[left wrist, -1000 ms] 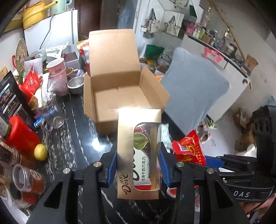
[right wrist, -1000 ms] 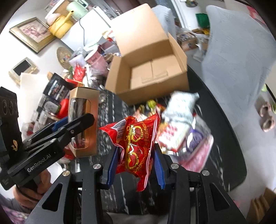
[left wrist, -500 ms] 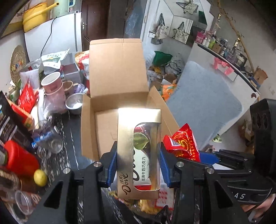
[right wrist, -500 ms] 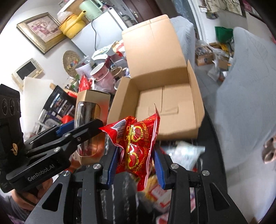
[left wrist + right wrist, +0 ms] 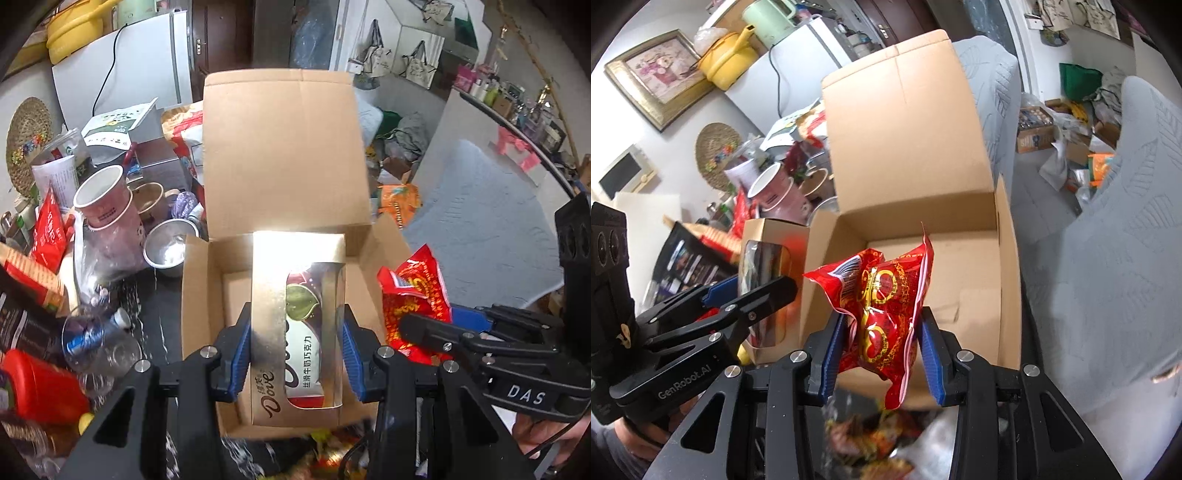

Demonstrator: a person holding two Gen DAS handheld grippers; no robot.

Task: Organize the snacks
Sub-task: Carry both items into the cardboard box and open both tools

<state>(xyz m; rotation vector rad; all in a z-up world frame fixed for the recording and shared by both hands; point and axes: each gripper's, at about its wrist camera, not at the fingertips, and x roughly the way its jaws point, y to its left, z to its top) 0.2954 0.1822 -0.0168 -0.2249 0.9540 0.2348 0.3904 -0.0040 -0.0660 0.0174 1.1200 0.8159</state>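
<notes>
Gripping: left tongs (image 5: 297,345) chocolate box (image 5: 297,325), right tongs (image 5: 882,349) red packet (image 5: 882,314).

Dark marble-veined table (image 5: 159,306) under an open cardboard box (image 5: 284,147), steel bowl (image 5: 168,249), stacked paper cups (image 5: 107,203)

Both wrist views look steeply down, close, sharing the cardboard box (image 5: 280,155).

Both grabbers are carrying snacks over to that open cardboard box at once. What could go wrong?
The left gripper holds the gold Dove box and the right gripper holds the red snack bag close together, so they might bump above the cardboard box. The crinkly bag is pinched low and could slip. The tall raised flap might get knocked, nudging the paper cups beside it.
</notes>
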